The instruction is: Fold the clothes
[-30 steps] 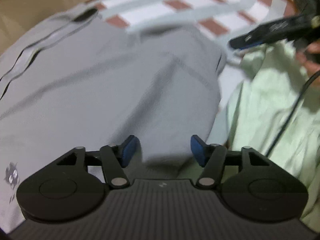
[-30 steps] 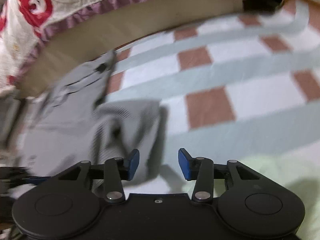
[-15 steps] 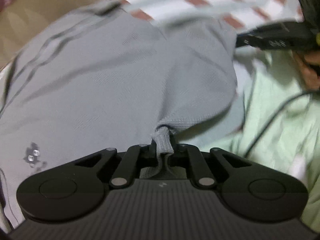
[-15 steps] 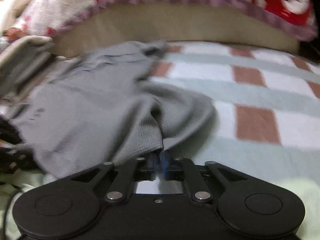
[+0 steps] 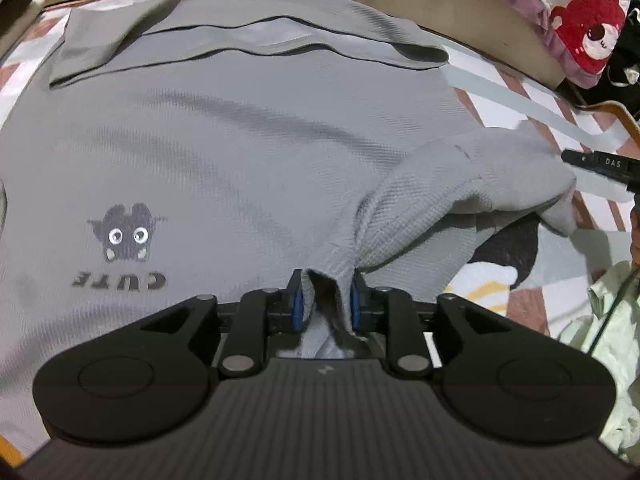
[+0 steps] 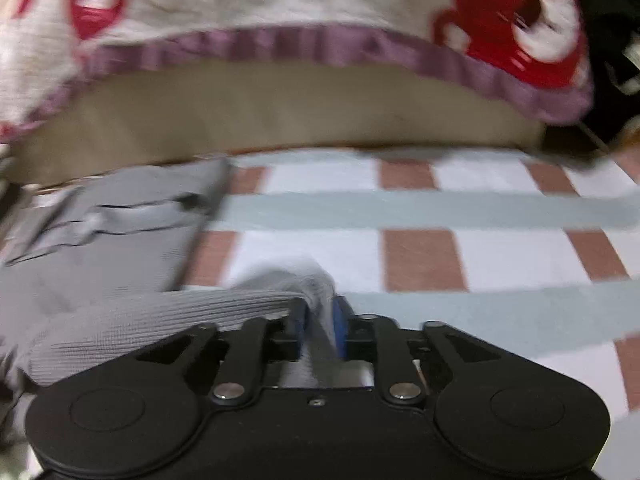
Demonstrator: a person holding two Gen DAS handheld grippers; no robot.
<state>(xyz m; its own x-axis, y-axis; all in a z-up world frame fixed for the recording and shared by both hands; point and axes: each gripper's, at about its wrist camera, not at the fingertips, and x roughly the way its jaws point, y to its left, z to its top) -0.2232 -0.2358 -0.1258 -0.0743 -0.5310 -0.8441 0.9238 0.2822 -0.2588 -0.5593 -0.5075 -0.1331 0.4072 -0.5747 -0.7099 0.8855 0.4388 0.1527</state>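
A grey T-shirt (image 5: pixel 248 140) is lying spread across a checked blanket (image 6: pixel 420 248), front up, with a small dark cartoon print and the word "CUTE" toward 8 o'clock in the left wrist view. Its far end, toward 12 o'clock, is lying doubled over on itself.

The left tool (image 5: pixel 325 304) is pinching a bunched fold of the shirt's near edge between its blue pads, jaws narrowed on the cloth. The right tool (image 6: pixel 320 320) is gripping another stretch of the same edge, its jaws also narrowed on fabric; in the left wrist view it is entering at 3 o'clock, with the cloth between the two tools lifting off the blanket like a tent. The right wrist view is blurred.

Judging from this, a fold of the near edge is in hand, with both tools holding the hem raised. The next move is calling for both tools travelling together, keeping the edge taut and level, so the lifted part is laid flat without creasing.

A quilt with red bears (image 5: pixel 592 20) is lying beyond, at 1 o'clock.
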